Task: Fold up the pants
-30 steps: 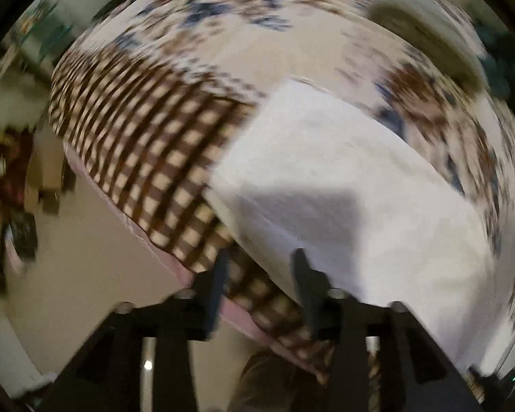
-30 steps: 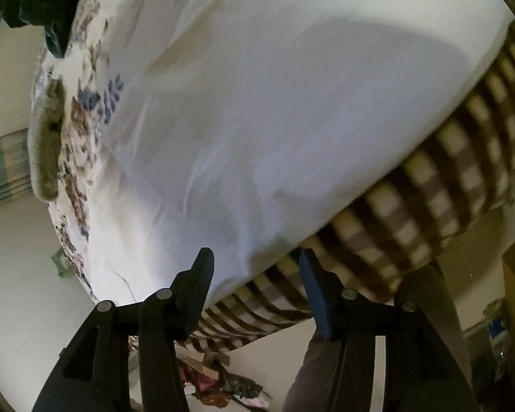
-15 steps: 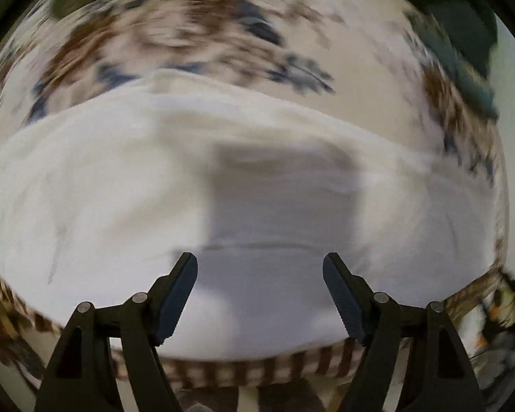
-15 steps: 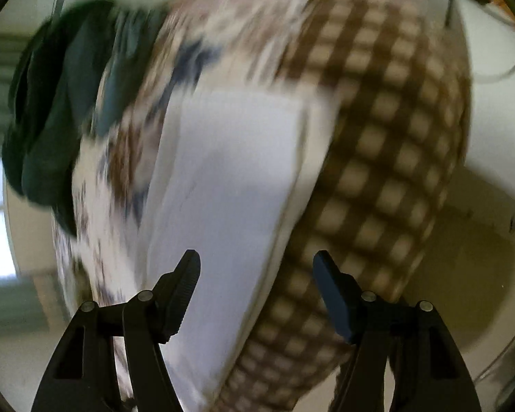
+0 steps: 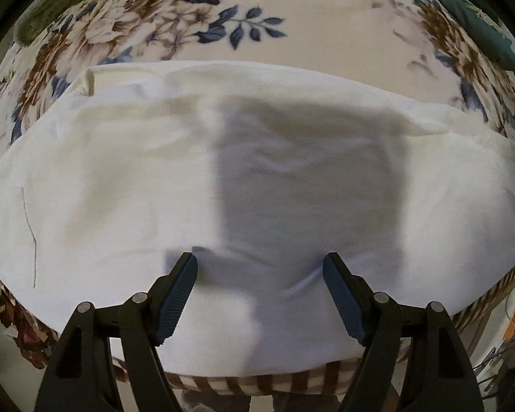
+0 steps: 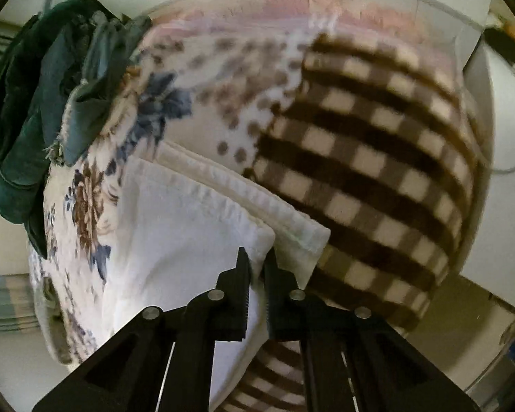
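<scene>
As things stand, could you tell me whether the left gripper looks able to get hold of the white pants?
Probably yes. The left gripper stands open right over the white pants, fingers spread on the cloth with nothing between them and the fabric. The right gripper has just closed on the pants' corner, well clear.

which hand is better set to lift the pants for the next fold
Right. The right gripper has just closed on the white pants at a hemmed corner; the left gripper stands open above flat cloth, gripping nothing.

Left wrist view: aimed steeply down, close over the white pants (image 5: 257,171).
Right wrist view: angled down at the pants' corner.
Shared: pants, floral bedspread (image 5: 240,10).
</scene>
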A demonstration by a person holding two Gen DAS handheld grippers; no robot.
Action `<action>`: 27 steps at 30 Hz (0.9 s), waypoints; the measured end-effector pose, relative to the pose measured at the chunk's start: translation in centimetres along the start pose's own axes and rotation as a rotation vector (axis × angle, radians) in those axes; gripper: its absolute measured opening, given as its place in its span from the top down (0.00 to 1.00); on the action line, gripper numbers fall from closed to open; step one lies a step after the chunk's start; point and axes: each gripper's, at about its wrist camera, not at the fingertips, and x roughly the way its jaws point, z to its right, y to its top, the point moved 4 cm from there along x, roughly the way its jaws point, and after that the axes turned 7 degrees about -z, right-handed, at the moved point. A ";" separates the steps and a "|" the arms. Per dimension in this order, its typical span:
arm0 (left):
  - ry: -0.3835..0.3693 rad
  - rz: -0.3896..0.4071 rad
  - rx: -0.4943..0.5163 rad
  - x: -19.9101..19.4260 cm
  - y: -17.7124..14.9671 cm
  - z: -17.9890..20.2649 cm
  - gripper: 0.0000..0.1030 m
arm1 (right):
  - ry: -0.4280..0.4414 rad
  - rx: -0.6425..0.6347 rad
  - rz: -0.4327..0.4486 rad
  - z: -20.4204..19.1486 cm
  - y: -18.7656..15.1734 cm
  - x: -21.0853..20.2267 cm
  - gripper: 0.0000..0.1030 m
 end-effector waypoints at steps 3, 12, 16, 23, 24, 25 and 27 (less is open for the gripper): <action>-0.011 0.013 0.001 -0.8 0.8 0.3 0.28 | -0.021 0.009 0.043 0.2 -0.1 -1.4 0.95; -0.025 0.005 -0.014 2.0 1.6 -0.2 0.16 | 0.112 0.121 -0.062 4.3 1.0 -1.0 0.58; -0.100 0.004 -0.031 3.3 2.2 -0.1 0.00 | 0.254 0.116 -0.095 5.4 0.6 -1.0 0.44; -0.072 0.010 -0.035 3.9 1.8 0.6 0.00 | 0.485 0.075 -0.111 3.9 1.4 2.6 0.43; -0.075 0.007 -0.033 3.8 0.7 0.8 0.00 | 0.533 0.066 -0.105 3.4 1.6 2.6 0.43; -0.080 0.005 -0.038 3.7 0.4 0.8 0.00 | 0.551 0.044 -0.105 2.7 1.7 2.9 0.43; -0.084 0.009 -0.046 3.5 0.0 0.9 0.00 | 0.515 0.006 -0.139 1.9 1.7 4.5 0.43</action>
